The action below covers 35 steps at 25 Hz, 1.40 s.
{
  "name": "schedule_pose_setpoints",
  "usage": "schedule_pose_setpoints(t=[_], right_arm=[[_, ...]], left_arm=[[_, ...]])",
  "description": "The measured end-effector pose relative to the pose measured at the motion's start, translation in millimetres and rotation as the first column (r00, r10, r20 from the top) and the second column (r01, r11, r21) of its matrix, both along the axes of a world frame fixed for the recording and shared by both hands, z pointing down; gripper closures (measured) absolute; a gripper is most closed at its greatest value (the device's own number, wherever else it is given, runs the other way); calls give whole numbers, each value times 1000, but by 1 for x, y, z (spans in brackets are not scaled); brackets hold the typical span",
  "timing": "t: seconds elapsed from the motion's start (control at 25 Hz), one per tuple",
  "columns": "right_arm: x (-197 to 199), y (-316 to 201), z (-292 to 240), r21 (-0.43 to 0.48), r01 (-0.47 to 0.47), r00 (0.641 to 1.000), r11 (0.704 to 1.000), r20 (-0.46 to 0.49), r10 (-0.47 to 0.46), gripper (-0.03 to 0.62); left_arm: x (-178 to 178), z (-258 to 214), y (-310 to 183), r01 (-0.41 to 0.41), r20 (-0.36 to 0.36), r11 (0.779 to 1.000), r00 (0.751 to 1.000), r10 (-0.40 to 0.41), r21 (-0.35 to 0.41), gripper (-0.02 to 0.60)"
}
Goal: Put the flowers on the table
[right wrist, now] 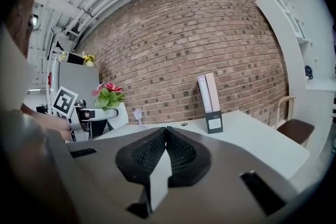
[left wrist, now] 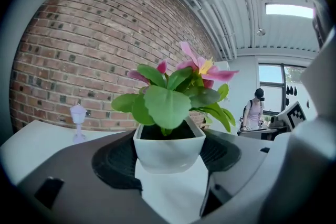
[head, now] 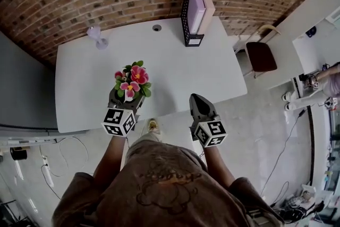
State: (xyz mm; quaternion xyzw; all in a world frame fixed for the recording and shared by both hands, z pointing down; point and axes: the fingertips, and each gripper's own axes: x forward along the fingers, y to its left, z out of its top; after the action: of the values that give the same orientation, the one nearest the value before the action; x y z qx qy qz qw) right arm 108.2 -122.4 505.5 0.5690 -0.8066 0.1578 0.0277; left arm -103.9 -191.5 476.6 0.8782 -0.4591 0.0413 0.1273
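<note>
The left gripper point(head: 127, 99) pinches a white pot point(left wrist: 168, 147) of pink flowers point(head: 133, 78) over the near edge of the white table point(head: 180, 69). The right gripper point(head: 197, 106) waits alongside, jaws pressed together, empty. Released here, the top-heavy plant could topple off that edge.

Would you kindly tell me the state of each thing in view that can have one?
Flower pot: upright, clamped by the left gripper.
Left gripper: shut on the flower pot.
Right gripper: shut, empty.
File holder: upright on the table, folders inside.
Ornament: upright on the table.
</note>
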Motion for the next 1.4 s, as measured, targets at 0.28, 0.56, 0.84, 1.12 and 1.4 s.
schedule_pose_setpoints(t=[0.28, 0.56, 0.84, 1.12, 1.4], right_arm=[[-3, -44, -1, 6, -34, 999, 999, 25, 34, 589], [0, -66, -5, -2, -30, 999, 1000, 21, 30, 589], [14, -82, -4, -18, -8, 1000, 1000, -14, 8, 589], [24, -97, -1, -23, 6, 1000, 1000, -7, -7, 589], [38, -105, 6, -37, 0, 1000, 999, -16, 0, 589]], left_arm=[[18, 1, -44, -83, -19, 997, 996, 83, -4, 224], [29, 4, -65, -105, -17, 994, 994, 105, -20, 224], [40, 10, -86, -85, -2, 996, 996, 85, -9, 224], [52, 40, -109, -71, 24, 997, 997, 71, -18, 224], [61, 71, -133, -58, 44, 998, 997, 59, -18, 224]])
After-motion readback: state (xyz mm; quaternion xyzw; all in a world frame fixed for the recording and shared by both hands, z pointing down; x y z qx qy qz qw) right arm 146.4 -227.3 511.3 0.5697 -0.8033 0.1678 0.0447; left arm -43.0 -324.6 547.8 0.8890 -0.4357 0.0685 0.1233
